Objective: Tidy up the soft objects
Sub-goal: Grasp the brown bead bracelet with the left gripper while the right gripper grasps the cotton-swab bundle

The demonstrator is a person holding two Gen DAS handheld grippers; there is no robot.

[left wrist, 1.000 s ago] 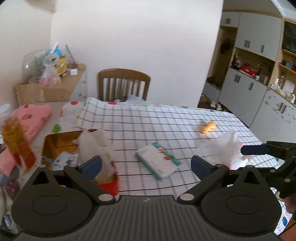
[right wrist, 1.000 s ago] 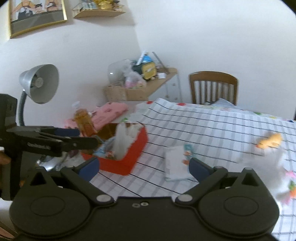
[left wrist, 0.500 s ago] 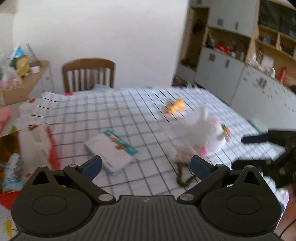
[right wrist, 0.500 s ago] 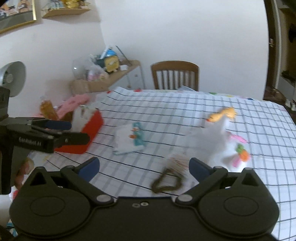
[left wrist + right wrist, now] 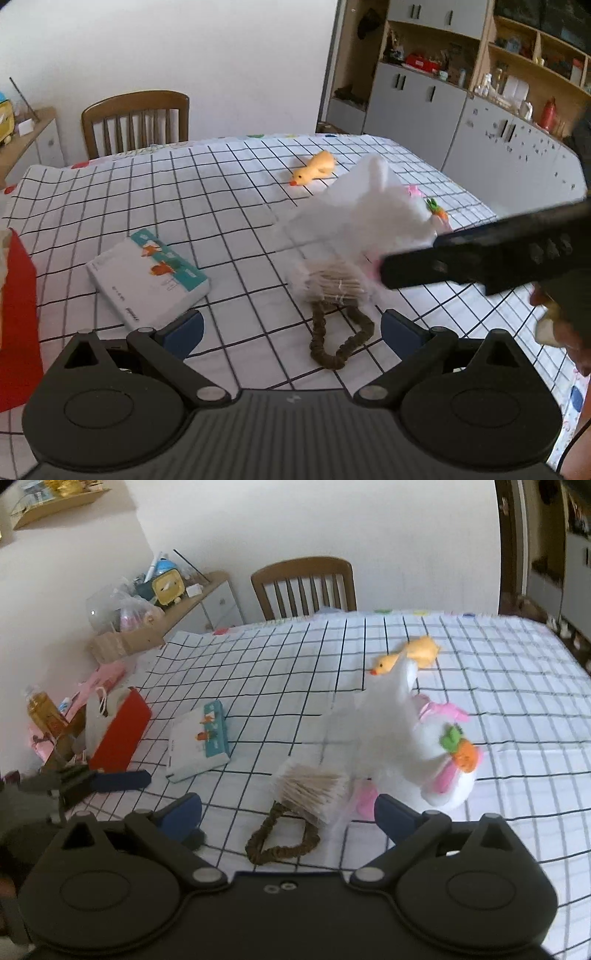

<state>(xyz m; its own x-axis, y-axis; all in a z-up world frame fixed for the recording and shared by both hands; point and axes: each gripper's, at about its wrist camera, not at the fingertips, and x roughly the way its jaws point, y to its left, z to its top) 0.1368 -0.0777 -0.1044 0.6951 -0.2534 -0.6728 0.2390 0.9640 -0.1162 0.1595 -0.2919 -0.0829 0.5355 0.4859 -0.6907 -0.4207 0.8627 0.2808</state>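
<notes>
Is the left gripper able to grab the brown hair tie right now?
Probably yes. The left gripper is open, and the brown hair tie lies on the checked tablecloth right between its fingers with nothing on top. Only the bundle of sticks touches its far end.

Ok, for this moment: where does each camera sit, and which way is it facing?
Left wrist: on the left gripper, looking across the checked table to the cupboards; the right gripper's finger and a hand show.
Right wrist: on the right gripper, facing the chair; the left gripper's blue finger shows.
Shared: brown scrunchie, white plush, yellow duck.
</notes>
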